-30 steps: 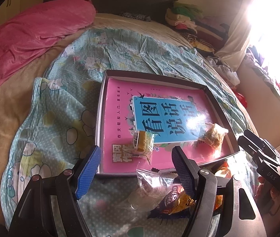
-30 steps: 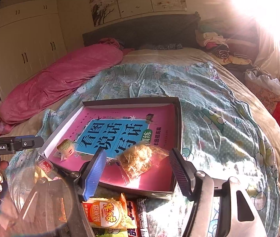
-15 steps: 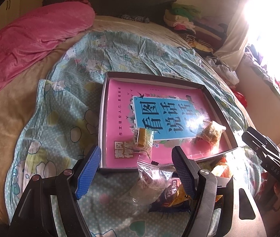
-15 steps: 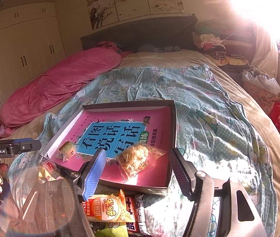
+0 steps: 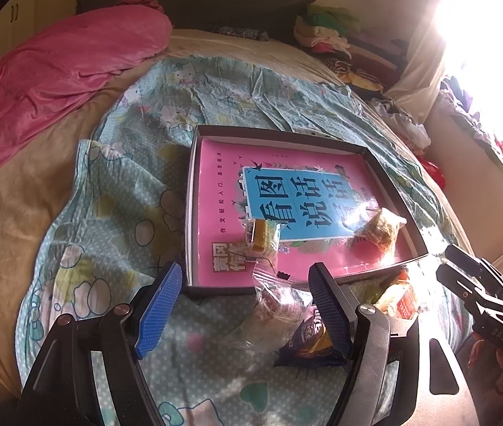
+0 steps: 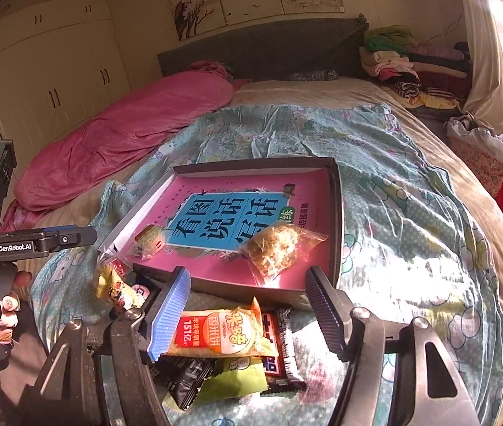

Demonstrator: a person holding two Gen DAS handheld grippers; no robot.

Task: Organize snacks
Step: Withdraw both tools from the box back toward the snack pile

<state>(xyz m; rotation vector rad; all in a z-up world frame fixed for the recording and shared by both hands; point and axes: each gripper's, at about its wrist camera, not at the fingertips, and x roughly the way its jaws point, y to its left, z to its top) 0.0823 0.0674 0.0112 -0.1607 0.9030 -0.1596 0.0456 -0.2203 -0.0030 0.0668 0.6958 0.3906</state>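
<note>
**Two snacks boxed, a heap left to sort**

While sunlight floods the right of both views, the bed [image 6: 429,184] fills everything, its patterned blanket [image 5: 116,191] serving as the work surface; mid-frame sits the shallow dark box [image 5: 280,133], a pink book [image 6: 237,213] lying flat in it, seemingly as a floor for the sorted snacks; inside, a golden clear-wrapped snack [image 6: 276,248] rests toward the box's near right corner in the right wrist view, and a small yellow cake packet [image 5: 262,236] lies near the front edge in the left wrist view, apart from it. Outside, just below the front wall, the loose pile waits: an orange rice-cracker pack [image 6: 223,332] over dark bars, and a clear bag [image 5: 280,301] at lower centre of the left view. Both tongs are spread and empty: left gripper [image 5: 244,312] hovers over that clear bag, right gripper [image 6: 248,316] over the orange pack; likely poised for the next pick.
</note>
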